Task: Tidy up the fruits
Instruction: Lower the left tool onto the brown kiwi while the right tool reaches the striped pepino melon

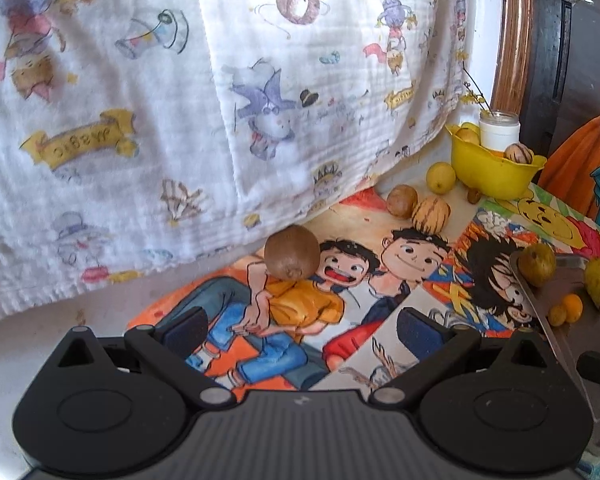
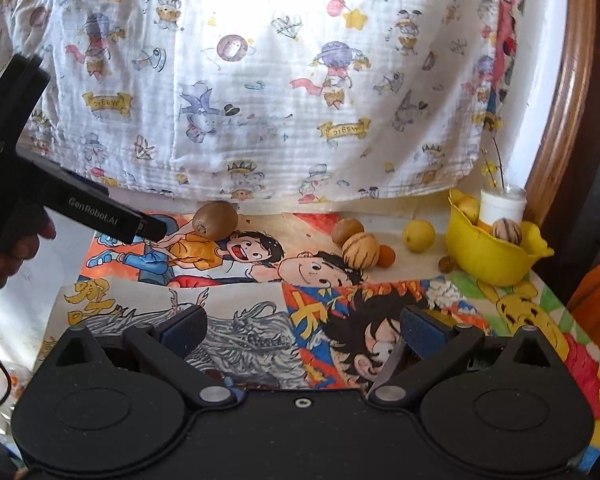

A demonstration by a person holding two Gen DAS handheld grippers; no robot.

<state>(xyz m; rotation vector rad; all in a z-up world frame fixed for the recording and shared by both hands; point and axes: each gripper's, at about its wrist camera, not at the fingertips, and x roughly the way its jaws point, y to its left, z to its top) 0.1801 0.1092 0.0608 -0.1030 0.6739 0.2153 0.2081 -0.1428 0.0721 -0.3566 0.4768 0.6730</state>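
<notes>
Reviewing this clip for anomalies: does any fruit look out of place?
Yes. One brown kiwi sits alone by the hanging cloth, apart from the loose fruit clustered beside the yellow bowl. The open left gripper faces it. Nothing looks spilled or damaged.

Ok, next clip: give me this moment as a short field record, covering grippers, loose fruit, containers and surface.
left gripper: open, empty, facing the kiwi
right gripper: open, empty, low over the table
kiwi: alone on the cartoon table cover, beside the hanging cloth
loose fruit: brown fruit, striped fruit, small orange, lemon
yellow bowl: holds a striped fruit, yellow fruit and a white jar
metal tray: several fruits inside
</notes>
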